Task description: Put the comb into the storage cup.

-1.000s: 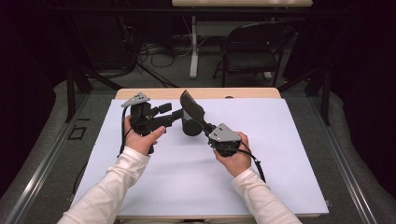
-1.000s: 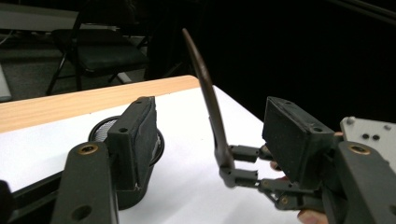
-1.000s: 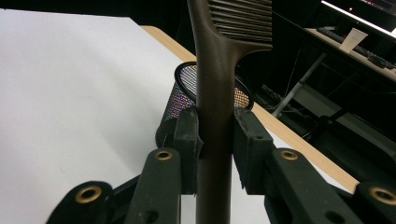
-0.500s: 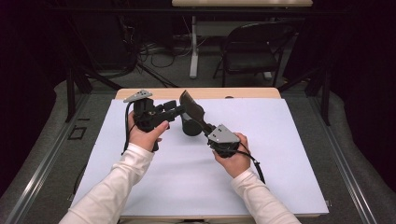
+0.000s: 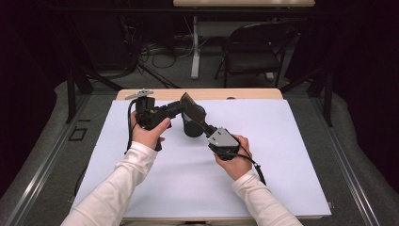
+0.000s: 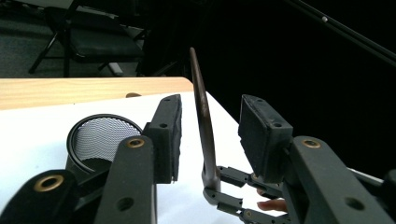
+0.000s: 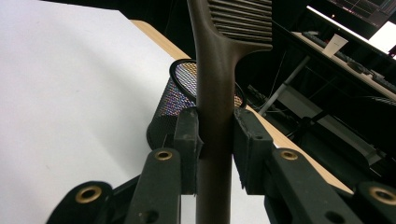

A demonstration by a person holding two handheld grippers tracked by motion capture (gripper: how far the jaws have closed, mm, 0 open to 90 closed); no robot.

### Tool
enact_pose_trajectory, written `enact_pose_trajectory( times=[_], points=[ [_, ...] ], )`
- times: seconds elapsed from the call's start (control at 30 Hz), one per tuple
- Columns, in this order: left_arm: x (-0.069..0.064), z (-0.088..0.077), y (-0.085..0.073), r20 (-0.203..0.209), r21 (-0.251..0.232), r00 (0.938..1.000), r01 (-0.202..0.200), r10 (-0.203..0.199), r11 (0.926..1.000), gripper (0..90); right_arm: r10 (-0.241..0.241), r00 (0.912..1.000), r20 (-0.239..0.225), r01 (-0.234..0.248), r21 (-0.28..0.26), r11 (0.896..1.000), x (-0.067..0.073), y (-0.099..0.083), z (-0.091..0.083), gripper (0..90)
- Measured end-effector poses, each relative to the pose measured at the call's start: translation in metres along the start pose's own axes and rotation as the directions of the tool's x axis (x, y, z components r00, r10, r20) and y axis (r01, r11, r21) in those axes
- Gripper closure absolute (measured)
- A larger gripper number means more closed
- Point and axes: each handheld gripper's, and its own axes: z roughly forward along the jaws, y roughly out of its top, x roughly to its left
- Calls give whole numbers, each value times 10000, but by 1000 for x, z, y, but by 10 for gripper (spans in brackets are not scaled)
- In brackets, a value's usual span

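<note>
A dark brown slotted spatula (image 7: 215, 93) rises from my right gripper (image 7: 215, 144), which is shut on its handle. In the high view the right gripper (image 5: 207, 127) holds the spatula (image 5: 187, 101) slanting up to the left, over a black mesh cup (image 5: 189, 128). My left gripper (image 5: 181, 107) reaches in from the left. In its own view the left gripper (image 6: 208, 130) has the spatula (image 6: 203, 116) edge-on between its pads (image 6: 169, 135), with a gap on each side. Its jaws have just been closing around the blade. The mesh cup (image 6: 100, 135) stands upright behind them.
A white sheet (image 5: 263, 141) covers the wooden table (image 5: 244, 94). Behind the table stand a black folding chair (image 5: 254, 52) and a desk leg with cables on the floor. The mesh cup (image 7: 170, 109) sits near the table's far edge.
The left gripper's jaws have narrowed around the spatula's blade and the hand has shifted slightly toward it. The right hand and the spatula have stayed in place.
</note>
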Motion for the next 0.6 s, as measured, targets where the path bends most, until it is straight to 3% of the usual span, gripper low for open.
enact_pose_trajectory(
  times=[0.6],
  points=[
    [3, 7, 1, -212, 76, 9984, 525, -523, 9986, 721, -134, 9999, -31, 134, -3, 9999, 3, 0, 0, 730]
  ],
)
